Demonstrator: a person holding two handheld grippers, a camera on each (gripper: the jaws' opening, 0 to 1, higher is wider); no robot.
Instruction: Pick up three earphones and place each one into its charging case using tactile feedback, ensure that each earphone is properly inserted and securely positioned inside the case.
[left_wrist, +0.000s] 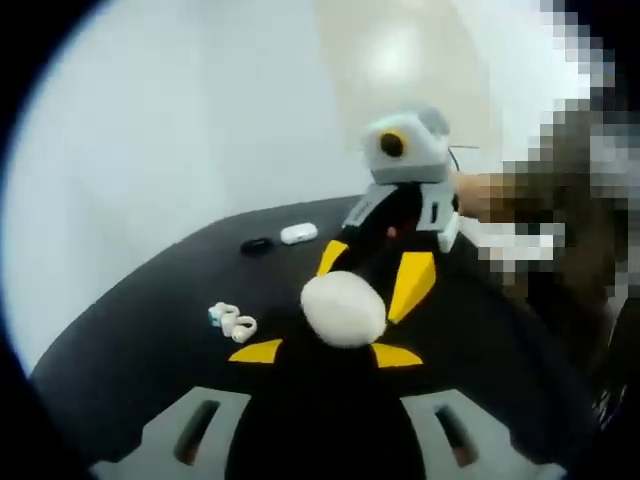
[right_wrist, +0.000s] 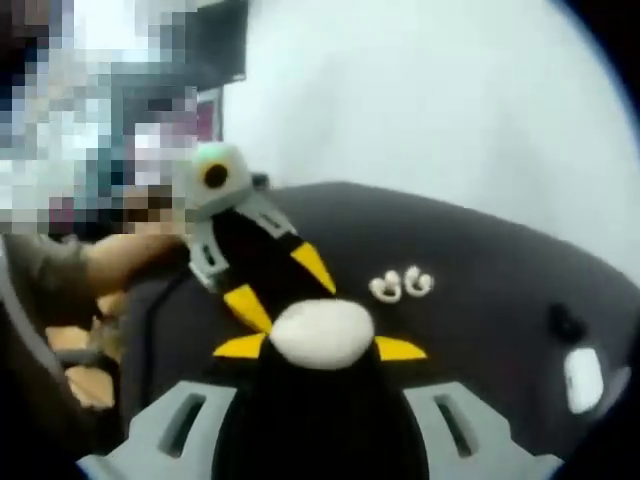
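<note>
- A dark, near-black tabletop (left_wrist: 150, 300) fills the lower half of the left gripper view, its curved edge rising from the lower left toward the centre; in the right gripper view the tabletop (right_wrist: 480, 250) spreads across the middle and right.
- A pale, plain wall (left_wrist: 170, 110) takes up the upper left and centre of the left gripper view, and the upper right of the right gripper view.
- A beige panel with a soft bright glare (left_wrist: 400, 60) stands at the upper centre of the left gripper view.
- A dark rectangular panel (right_wrist: 215, 40) sits at the upper left of the right gripper view.
</note>
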